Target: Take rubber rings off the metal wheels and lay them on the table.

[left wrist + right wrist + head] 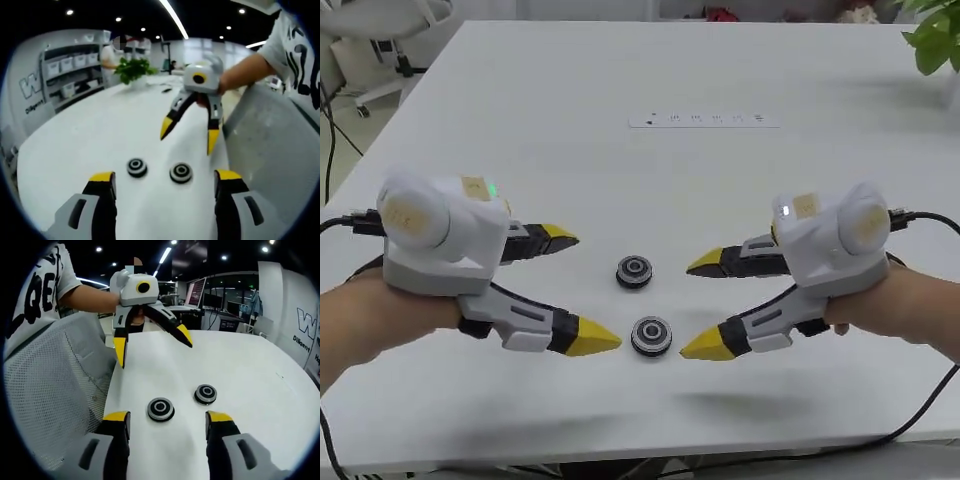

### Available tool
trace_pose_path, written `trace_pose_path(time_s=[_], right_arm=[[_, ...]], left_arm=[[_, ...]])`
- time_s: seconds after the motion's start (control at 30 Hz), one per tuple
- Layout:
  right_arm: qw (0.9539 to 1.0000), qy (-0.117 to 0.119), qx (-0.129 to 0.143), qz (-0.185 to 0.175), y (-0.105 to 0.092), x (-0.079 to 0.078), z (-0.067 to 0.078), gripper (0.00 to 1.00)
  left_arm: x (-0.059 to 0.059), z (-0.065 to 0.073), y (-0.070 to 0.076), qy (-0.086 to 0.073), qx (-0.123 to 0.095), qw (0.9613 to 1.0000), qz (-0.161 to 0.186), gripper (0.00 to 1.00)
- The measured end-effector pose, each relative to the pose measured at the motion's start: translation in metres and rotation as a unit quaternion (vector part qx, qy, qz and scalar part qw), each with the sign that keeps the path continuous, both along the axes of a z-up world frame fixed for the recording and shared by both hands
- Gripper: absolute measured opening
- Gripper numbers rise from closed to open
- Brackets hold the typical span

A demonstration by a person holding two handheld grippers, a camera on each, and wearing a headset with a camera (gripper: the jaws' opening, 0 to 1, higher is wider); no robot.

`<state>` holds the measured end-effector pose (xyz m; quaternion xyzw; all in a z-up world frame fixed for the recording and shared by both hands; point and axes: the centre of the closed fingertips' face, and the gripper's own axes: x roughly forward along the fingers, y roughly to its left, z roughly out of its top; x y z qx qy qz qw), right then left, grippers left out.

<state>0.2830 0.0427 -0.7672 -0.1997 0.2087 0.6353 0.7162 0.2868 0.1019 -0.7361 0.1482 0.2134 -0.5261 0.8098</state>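
Two small metal wheels with black rubber rings lie flat on the white table [620, 160]: the farther wheel [634, 271] [136, 167] [205, 394] and the nearer wheel [651, 336] [181, 172] [161, 409]. My left gripper [582, 290] [165, 176] [153, 347] comes in from the left, open, its yellow tips apart and short of both wheels. Opposite it, my right gripper [703, 306] [189, 138] [167, 416] is open too, pointing at the wheels from the right. Neither gripper touches a wheel, and nothing is held.
A flush socket strip [705, 120] sits in the table's far middle. A green plant [932, 40] stands at the far right corner and an office chair [380, 40] beyond the far left. Cables [920, 400] trail from both grippers over the near edge.
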Motion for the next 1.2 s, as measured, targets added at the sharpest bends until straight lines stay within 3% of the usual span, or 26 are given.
trace_pose_path(time_s=[0.4,1.2], right_arm=[[0.9999,0.01,-0.011,0.009,0.005,0.005,-0.017,0.52],[0.9993,0.019,-0.019,0.025,0.013,-0.002,-0.029,0.42]], left_arm=[[-0.001,-0.012,-0.01,0.015,0.002,0.9998,-0.012,0.74],[-0.011,-0.034,-0.034,0.038,0.009,0.9982,-0.046,0.53]])
